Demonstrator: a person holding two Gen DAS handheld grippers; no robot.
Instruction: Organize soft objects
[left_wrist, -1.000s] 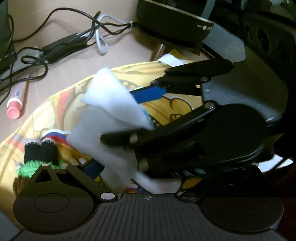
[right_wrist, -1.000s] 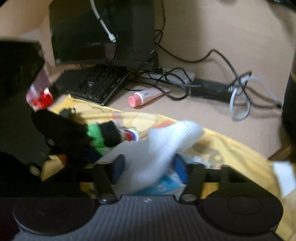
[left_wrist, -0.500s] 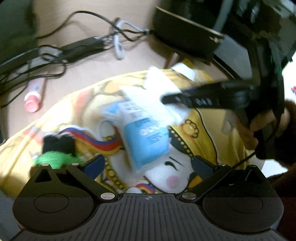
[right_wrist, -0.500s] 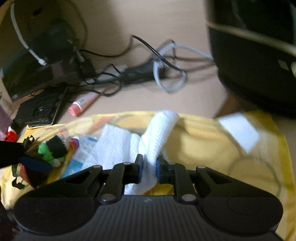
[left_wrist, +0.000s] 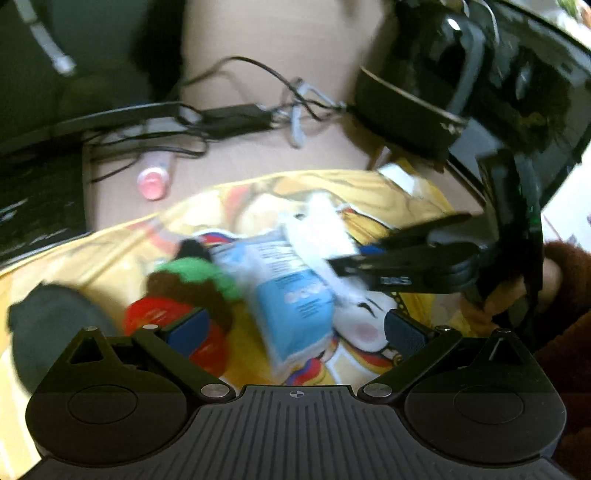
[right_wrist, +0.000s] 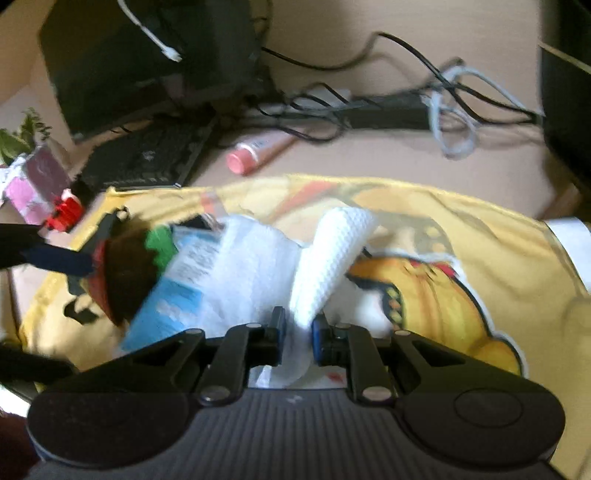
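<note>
Your right claw (right_wrist: 298, 334) is pinched down on the lower edge of a white waffle-textured cloth (right_wrist: 334, 254), its blue pads nearly meeting with only the fabric between them; the cloth rises from the grip and folds over at its top. Your left claw (left_wrist: 293, 330) stands wide open and holds nothing — its two blue-padded fingers (left_wrist: 186, 330) sit on either side of a blue-and-white plastic-wrapped soft pack (left_wrist: 291, 295) without touching it. All of this lies on a yellow printed cloth with a cartoon figure (right_wrist: 461, 258) spread over the tan desk (right_wrist: 369, 155). Just beside the pack, on its left in the left wrist view, is a crocheted toy in green, brown and red yarn (left_wrist: 192, 284), and at the far left edge a dark grey soft lump (left_wrist: 48, 317) rests on the yellow cloth; motion blur makes its shape hard to tell. In the left wrist view your right claw comes in from the right, held by a hand in a dark red sleeve (left_wrist: 517, 295), with the white cloth lying against the far end of the pack. Beyond the yellow cloth on the desk sit a pink-capped tube (right_wrist: 255, 153), a tangle of black and grey cables (right_wrist: 424, 107) and a black keyboard (right_wrist: 147, 158).
</note>
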